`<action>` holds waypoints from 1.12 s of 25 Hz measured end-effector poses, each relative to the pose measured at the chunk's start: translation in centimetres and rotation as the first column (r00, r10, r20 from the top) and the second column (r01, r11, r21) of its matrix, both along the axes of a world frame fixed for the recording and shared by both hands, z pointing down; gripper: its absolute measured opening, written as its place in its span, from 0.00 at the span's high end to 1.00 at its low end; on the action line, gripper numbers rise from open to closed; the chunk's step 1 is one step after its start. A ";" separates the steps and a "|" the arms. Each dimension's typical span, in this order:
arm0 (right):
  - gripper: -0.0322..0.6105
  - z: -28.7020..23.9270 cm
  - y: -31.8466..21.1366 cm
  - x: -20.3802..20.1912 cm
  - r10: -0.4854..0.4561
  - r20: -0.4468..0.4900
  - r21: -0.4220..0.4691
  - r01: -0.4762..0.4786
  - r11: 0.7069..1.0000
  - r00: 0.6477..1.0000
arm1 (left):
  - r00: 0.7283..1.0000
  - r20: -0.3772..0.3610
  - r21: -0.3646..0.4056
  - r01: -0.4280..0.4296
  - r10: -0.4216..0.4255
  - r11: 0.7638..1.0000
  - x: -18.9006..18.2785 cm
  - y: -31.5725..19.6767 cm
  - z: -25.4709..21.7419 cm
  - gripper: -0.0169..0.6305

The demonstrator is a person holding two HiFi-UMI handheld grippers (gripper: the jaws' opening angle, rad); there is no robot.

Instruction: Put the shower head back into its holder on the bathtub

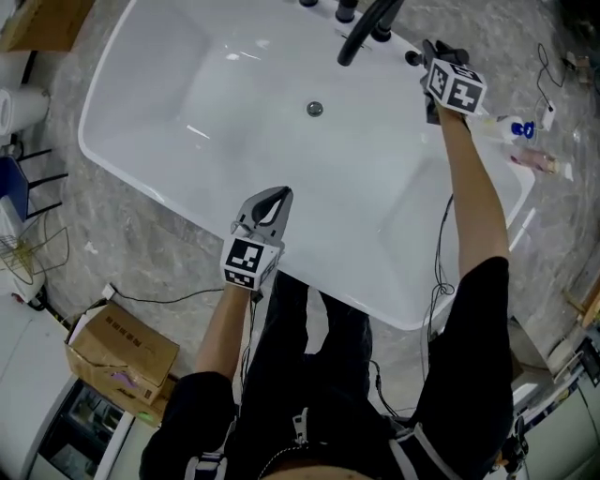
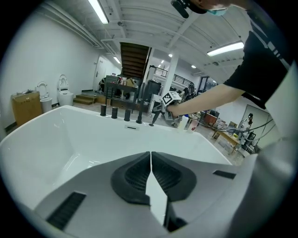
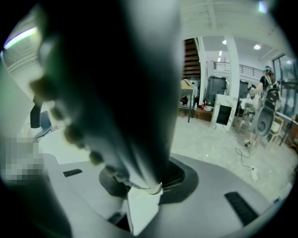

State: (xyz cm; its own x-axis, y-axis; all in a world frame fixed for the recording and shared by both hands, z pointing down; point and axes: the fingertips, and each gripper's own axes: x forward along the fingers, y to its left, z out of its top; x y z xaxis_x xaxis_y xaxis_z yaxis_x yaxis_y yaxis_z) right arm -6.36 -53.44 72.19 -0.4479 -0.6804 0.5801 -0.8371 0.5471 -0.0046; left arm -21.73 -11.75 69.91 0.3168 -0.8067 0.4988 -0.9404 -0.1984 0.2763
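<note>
Shower head [image 1: 367,28]: one, dark, at the bathtub's [image 1: 281,112] far rim beside a row of dark tap fittings [image 2: 120,113]. Your right gripper [image 1: 429,54] pinches it, jaws wide around the handle. Your left gripper [image 1: 277,197] is pressed together with nothing in it, over the near rim. One drain [image 1: 315,109]. Two bottles [image 1: 511,127] on the right corner and one cardboard box [image 1: 122,352] on the floor; print on both is too small to read.
</note>
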 end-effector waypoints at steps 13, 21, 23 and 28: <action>0.77 2.4 -2.5 -0.7 0.033 -0.004 -0.034 -0.033 0.999 0.999 | 1.000 -0.004 -0.063 -0.012 0.012 0.998 1.2 2.3 2.7 0.93; 0.77 3.1 -2.8 -1.5 0.031 0.004 -0.017 -0.031 0.999 1.000 | 1.000 -0.003 -0.086 -0.010 0.009 0.996 0.9 3.1 3.8 0.93; 0.77 3.8 -2.7 -1.3 0.034 -0.001 -0.032 -0.034 0.999 0.999 | 1.000 -0.007 -0.085 -0.004 0.003 0.996 0.9 3.1 3.9 0.93; 0.76 5.2 -2.3 -0.2 0.073 0.014 -0.053 -0.072 0.996 0.997 | 1.000 -0.009 -0.092 -0.001 0.000 0.996 1.1 3.3 3.8 0.93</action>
State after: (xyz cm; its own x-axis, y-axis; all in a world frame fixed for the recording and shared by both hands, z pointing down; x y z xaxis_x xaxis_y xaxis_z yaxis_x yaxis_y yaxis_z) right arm -6.57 -55.76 77.38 -0.4081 -0.6800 0.6091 -0.8741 0.4837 -0.0456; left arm -20.64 -8.45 73.72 0.3222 -0.7574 0.5679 -0.9376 -0.1726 0.3018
